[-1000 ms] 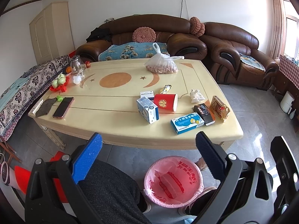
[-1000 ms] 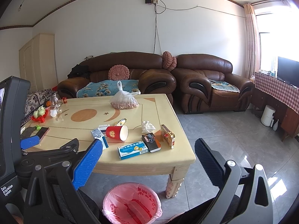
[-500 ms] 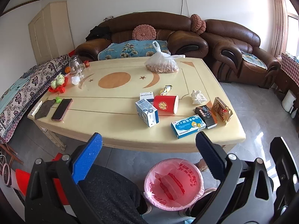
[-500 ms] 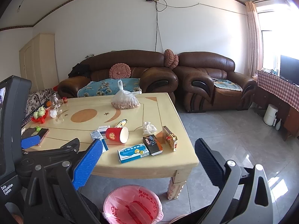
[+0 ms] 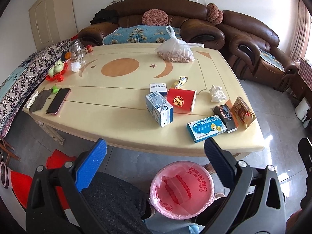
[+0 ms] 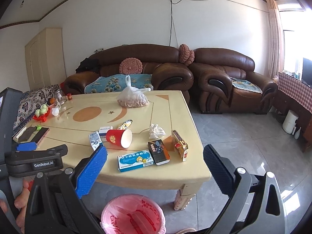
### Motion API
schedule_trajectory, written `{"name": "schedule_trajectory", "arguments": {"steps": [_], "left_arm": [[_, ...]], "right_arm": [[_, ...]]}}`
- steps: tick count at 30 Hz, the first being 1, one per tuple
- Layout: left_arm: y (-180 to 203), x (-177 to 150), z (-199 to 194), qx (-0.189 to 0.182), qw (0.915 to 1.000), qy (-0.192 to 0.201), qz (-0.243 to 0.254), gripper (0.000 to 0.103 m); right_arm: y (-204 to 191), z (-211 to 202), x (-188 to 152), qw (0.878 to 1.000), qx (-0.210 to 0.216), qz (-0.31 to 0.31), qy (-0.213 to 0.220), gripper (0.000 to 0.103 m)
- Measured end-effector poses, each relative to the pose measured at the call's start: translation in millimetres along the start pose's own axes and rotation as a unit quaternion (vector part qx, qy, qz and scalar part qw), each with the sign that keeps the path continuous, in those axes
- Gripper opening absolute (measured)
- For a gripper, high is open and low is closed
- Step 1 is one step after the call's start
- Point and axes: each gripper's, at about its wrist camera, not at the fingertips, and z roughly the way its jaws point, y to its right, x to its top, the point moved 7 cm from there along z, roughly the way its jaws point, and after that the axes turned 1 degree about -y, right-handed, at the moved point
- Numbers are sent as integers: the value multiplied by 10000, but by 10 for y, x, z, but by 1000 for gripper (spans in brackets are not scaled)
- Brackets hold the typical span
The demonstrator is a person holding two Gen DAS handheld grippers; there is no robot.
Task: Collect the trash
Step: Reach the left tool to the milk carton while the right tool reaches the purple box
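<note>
Left gripper & right gripper both spread wide, holding nothing, low in frame. Pink bin bottom center; red cup on its side mid-table.

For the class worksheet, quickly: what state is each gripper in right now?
Left gripper: open, holding nothing.
Right gripper: open, holding nothing.
</note>
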Motion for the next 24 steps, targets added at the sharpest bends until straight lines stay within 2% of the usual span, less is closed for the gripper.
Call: {"name": "schedule_trajectory", "arguments": {"steps": [13, 24], "left_arm": [[-32, 135, 586, -3, 9981, -576, -209, 98], [93, 364, 944, 121, 9962, -826, -248, 98]], "right_arm": [[285, 754, 63, 9992, 181, -103, -335, 97], [458, 1367, 104, 9964, 285, -164, -776, 97]]}}
